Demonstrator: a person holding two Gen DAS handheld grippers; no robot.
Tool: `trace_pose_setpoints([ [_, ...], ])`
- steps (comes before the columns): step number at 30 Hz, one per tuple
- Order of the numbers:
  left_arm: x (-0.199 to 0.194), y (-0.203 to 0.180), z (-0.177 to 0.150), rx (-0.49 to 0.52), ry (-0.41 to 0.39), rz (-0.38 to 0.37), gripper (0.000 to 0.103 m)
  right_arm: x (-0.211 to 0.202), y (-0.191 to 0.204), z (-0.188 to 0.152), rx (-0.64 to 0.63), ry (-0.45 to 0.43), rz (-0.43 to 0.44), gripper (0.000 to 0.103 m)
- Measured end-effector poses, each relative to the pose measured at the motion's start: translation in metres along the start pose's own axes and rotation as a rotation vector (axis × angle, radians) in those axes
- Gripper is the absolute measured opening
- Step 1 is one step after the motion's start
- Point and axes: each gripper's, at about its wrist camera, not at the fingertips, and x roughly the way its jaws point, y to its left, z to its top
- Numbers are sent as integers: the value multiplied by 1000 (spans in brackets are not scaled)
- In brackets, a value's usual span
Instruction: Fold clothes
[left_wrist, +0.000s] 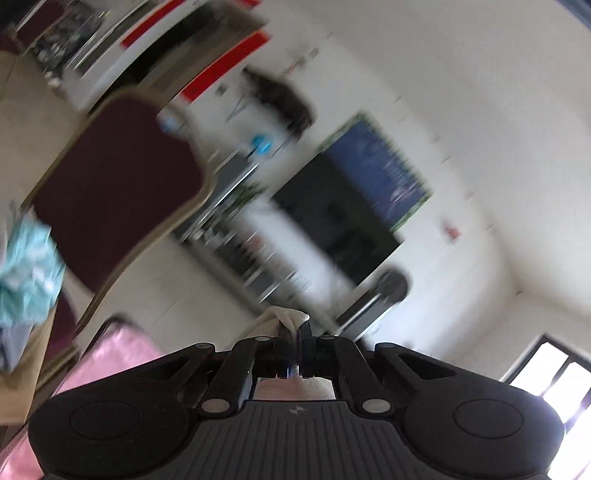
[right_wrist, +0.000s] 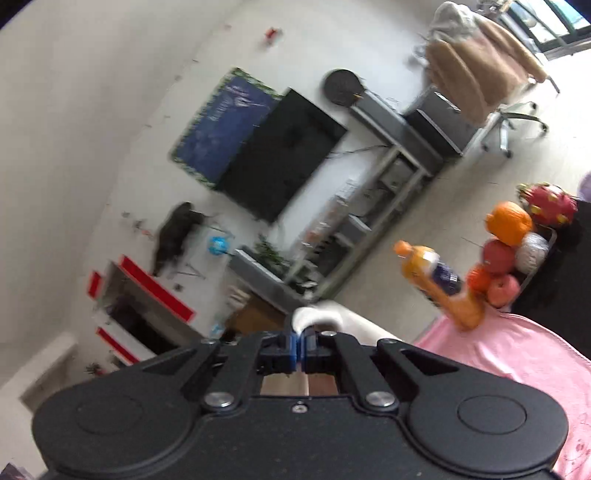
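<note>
Both views tilt across the same room: a white wall (left_wrist: 461, 92), a dark TV (right_wrist: 284, 162) with a blue poster (right_wrist: 225, 122) behind it, and a grey shelf unit (right_wrist: 388, 173) beneath. Only the left wrist view shows the maroon chair (left_wrist: 118, 184) with its pale frame, a heap of light blue cloth (left_wrist: 29, 273) at the left edge, and a bright window (left_wrist: 554, 373) low on the right; this view is heavily blurred. Only the right wrist view shows the office chair (right_wrist: 480, 74) draped in tan fabric, a pile of fruit (right_wrist: 513, 251) in a wire holder on a dark surface, and an orange bottle (right_wrist: 436, 280) just beside the fruit. A pink cloth (right_wrist: 517, 362) covers the desk, seen at lower right in the right view and at lower left in the left view. The task's thing is a white garment (left_wrist: 288, 319), raised in front of both cameras. The left gripper (left_wrist: 295, 332) has its jaws together, clamped on a bunched fold of the garment that pokes up between and beyond the tips. The right gripper (right_wrist: 300, 334) likewise has its jaws pressed together on a white edge of the garment, which curls over the tips and trails down to the right toward the pink cloth.
</note>
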Motion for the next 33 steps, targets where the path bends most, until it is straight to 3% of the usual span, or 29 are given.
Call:
trace_pose_setpoints([
  [2, -23, -12, 6, 31, -72, -31, 1, -21, 10, -3, -13, -60, 66, 2],
  [3, -30, -16, 8, 37, -84, -44, 1, -27, 15, -5, -41, -75, 57, 2],
  [6, -35, -24, 10, 68, -91, -49, 1, -27, 20, -5, -47, -67, 53, 2],
  [9, -15, -23, 7, 107, -69, -5, 1, -10, 20, -4, -65, -55, 23, 2],
  [12, 32, -9, 4, 139, 3, 104, 2, 36, 13, -9, -101, 14, -75, 2],
  [16, 130, 40, -8, 132, 203, 312, 2, 129, -12, -22, -147, 131, -197, 2],
  [18, 170, 50, -5, 136, 252, 387, 1, 165, -13, -20, -162, 148, -222, 2],
  [20, 183, 35, 11, 183, 205, 383, 1, 180, 3, -14, -193, 121, -201, 2],
  [25, 142, -28, 29, 359, -11, 213, 2, 142, 56, 8, -388, -90, -33, 2],
  [27, 125, -24, 16, 390, -7, 191, 2, 127, 43, 3, -408, -90, -32, 2],
  [29, 119, 1, -11, 374, 72, 214, 2, 122, 19, -11, -419, -47, -59, 2],
  [33, 120, 91, -95, 315, 283, 356, 2, 134, -65, -66, -380, 138, -174, 2],
])
